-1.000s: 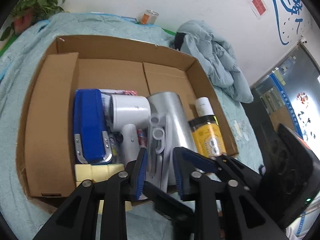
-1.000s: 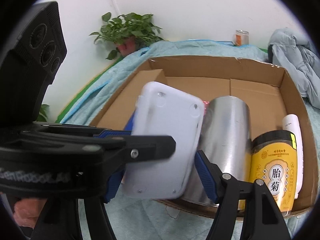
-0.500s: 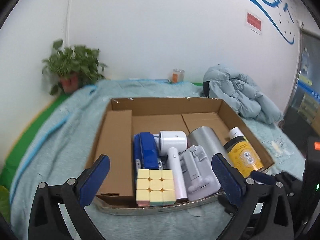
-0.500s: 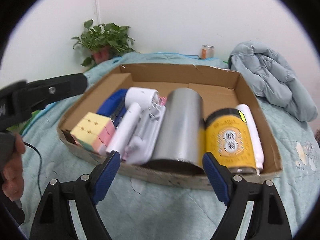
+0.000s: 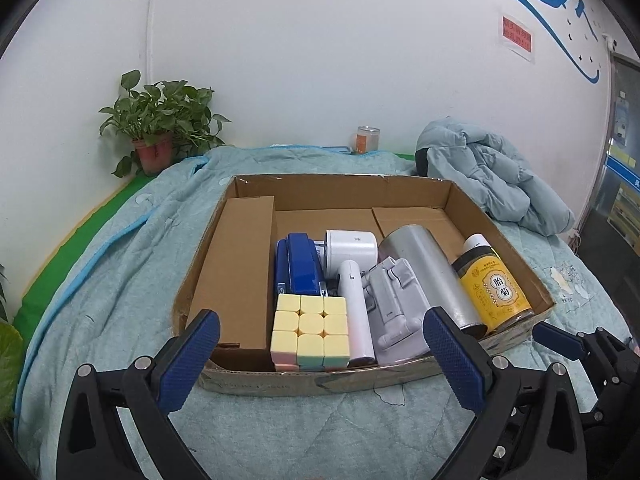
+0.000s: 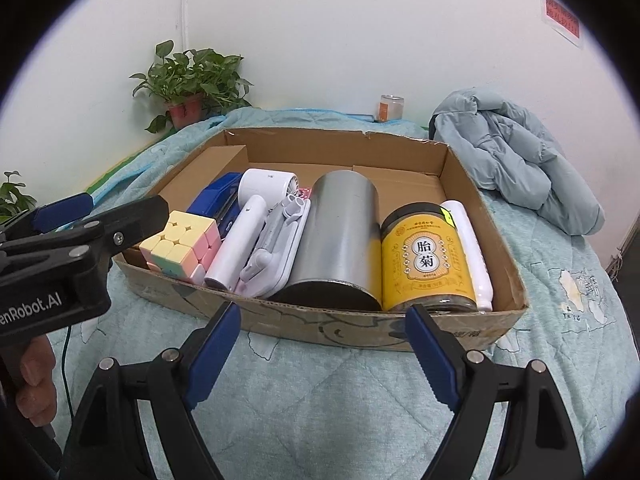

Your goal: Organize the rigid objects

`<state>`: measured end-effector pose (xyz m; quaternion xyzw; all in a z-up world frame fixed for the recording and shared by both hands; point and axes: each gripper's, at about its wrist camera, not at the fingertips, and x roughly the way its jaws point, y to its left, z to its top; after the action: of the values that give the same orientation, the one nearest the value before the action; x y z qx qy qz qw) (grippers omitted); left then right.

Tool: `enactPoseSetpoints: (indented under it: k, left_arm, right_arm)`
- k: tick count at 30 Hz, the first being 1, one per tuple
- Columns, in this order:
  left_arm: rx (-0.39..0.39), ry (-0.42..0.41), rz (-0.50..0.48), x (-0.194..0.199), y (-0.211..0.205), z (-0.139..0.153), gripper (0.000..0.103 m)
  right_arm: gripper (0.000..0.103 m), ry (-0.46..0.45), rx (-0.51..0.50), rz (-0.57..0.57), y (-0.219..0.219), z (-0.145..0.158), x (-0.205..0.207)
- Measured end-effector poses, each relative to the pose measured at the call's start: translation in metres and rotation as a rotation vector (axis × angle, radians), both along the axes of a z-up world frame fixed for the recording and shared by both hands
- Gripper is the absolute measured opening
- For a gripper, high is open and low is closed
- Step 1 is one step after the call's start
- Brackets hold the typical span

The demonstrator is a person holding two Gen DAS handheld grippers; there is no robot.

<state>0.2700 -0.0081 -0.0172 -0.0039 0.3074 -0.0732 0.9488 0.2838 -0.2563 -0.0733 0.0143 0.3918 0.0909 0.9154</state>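
Observation:
An open cardboard box [image 5: 320, 378] [image 6: 320, 328] lies on a teal quilt. Side by side in it are a pastel cube [image 5: 310, 330] [image 6: 180, 248], a blue stapler [image 5: 298, 264], a white hair dryer [image 5: 352, 256], a white folding case [image 5: 396, 304] [image 6: 276, 248], a silver cylinder [image 5: 428, 272] [image 6: 340, 236], a yellow jar [image 5: 494, 284] [image 6: 426, 256] and a white bottle [image 6: 468, 248]. My left gripper [image 5: 320, 320] is open wide just before the box's near wall, with nothing in it. My right gripper [image 6: 323, 314] is open too, empty, in front of the cylinder and jar.
A folded cardboard flap [image 5: 236, 272] fills the box's left side. A potted plant [image 5: 156, 136] and a small jar [image 5: 366, 140] stand by the wall. A blue jacket [image 5: 492, 184] lies at the back right. A hand [image 6: 32, 392] holds the left gripper's handle.
Both grippers have pulled back from the box and their jaws have spread. The white case that was between the right fingers now lies in the box.

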Motion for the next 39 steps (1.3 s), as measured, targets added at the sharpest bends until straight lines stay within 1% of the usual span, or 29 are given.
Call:
enactPoseSetpoints:
  k: [12, 21, 39]
  left_arm:
    - [0.014, 0.031, -0.015, 0.0037, -0.0034, -0.0014, 0.102]
    - [0.028, 0.032, 0.009, 0.0018, -0.0004, -0.0025, 0.102]
    - [0.006, 0.037, 0.009, 0.0050, 0.0024, -0.0069, 0.102]
  right_arm:
    - [0.084, -0.003, -0.002, -0.010, -0.0022, 0.0000, -0.0058]
    - [0.084, -0.007, -0.007, -0.016, -0.0037, 0.0000, -0.0064]
    - [0.084, 0.002, -0.014, -0.008, -0.0009, -0.0039, -0.0026]
